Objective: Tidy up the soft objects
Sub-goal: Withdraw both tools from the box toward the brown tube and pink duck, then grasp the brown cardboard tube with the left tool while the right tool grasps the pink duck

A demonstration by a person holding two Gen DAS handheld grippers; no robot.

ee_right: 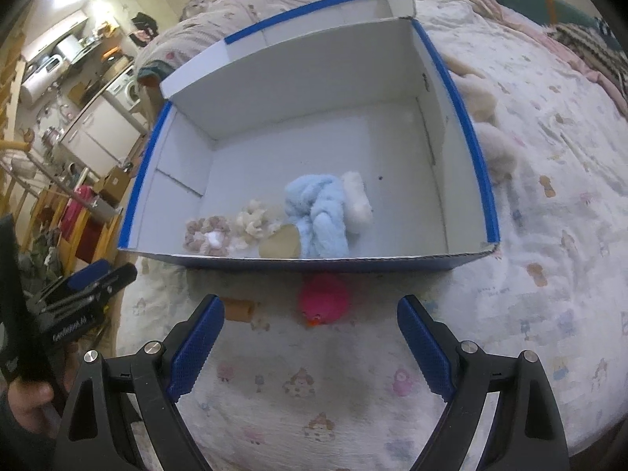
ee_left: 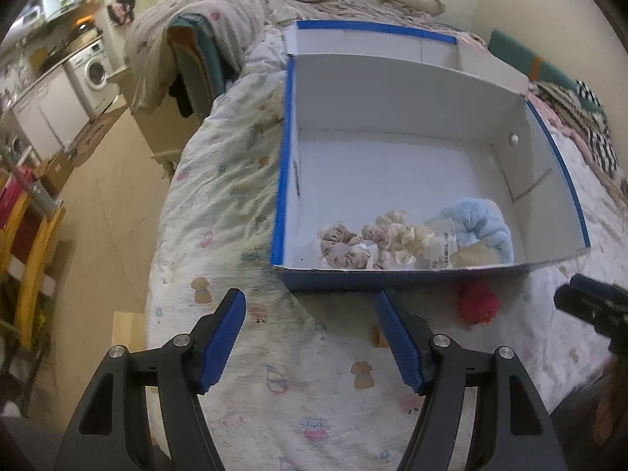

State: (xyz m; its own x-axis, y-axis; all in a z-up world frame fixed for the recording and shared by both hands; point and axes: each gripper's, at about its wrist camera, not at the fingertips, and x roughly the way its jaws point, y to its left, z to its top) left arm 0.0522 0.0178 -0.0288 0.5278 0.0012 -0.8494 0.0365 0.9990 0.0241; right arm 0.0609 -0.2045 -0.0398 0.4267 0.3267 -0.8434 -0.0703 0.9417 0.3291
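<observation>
A white cardboard box with blue-taped rims lies open on a bed. Inside, near its front wall, lie beige scrunchies, a cream scrunchie, a light blue plush piece, a white fluffy piece and a tan card. In front of the box, a red plush ball rests on the quilt. My left gripper is open and empty, short of the box's front left corner. My right gripper is open, with the red ball just ahead of its fingertips.
A small tan tube lies on the quilt left of the red ball. Cream plush toys lie outside the box's right wall. The bed's left edge drops to a floor with a chair, shelves and a washing machine. Blankets are piled far right.
</observation>
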